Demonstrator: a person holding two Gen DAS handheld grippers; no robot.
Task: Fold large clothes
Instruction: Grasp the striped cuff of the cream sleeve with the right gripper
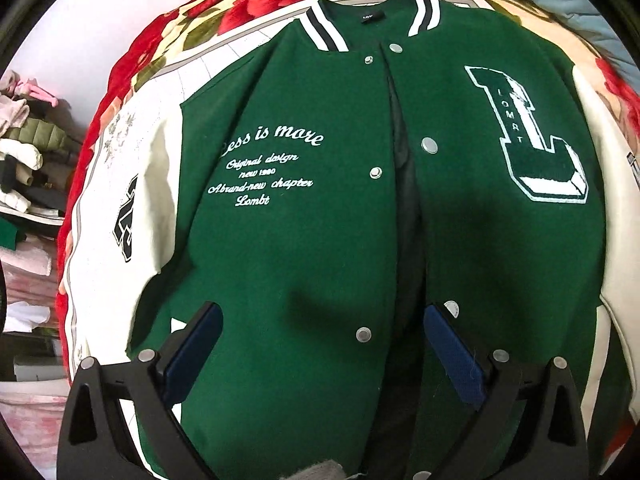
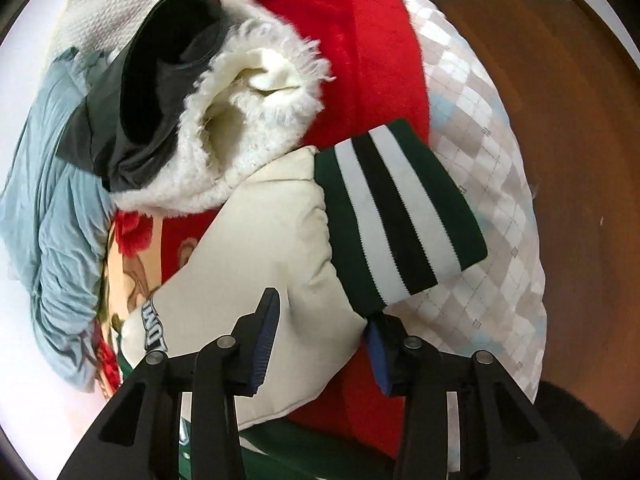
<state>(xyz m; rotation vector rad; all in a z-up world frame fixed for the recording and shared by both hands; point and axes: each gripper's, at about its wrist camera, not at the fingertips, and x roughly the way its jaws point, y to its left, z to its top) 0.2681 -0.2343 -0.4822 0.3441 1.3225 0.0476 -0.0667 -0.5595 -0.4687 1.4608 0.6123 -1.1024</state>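
Jacket (image 1: 304, 240) flat; left hand-held gripper (image 1: 320, 344) wide open, empty; right hand-held gripper (image 2: 320, 344) part-open around sleeve (image 2: 280, 248), grip unclear. Next: fold sleeve across.

left claw (image 1: 322, 354): black angular frame, blue ribbed pads, round silver screws at the joints
right claw (image 2: 320, 342): black frame, blue pads, four silver screws

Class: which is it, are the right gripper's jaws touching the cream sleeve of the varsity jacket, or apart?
Touching. The right wrist view shows the cream sleeve lying between the right gripper jaws, its fabric pressed against both blue pads.
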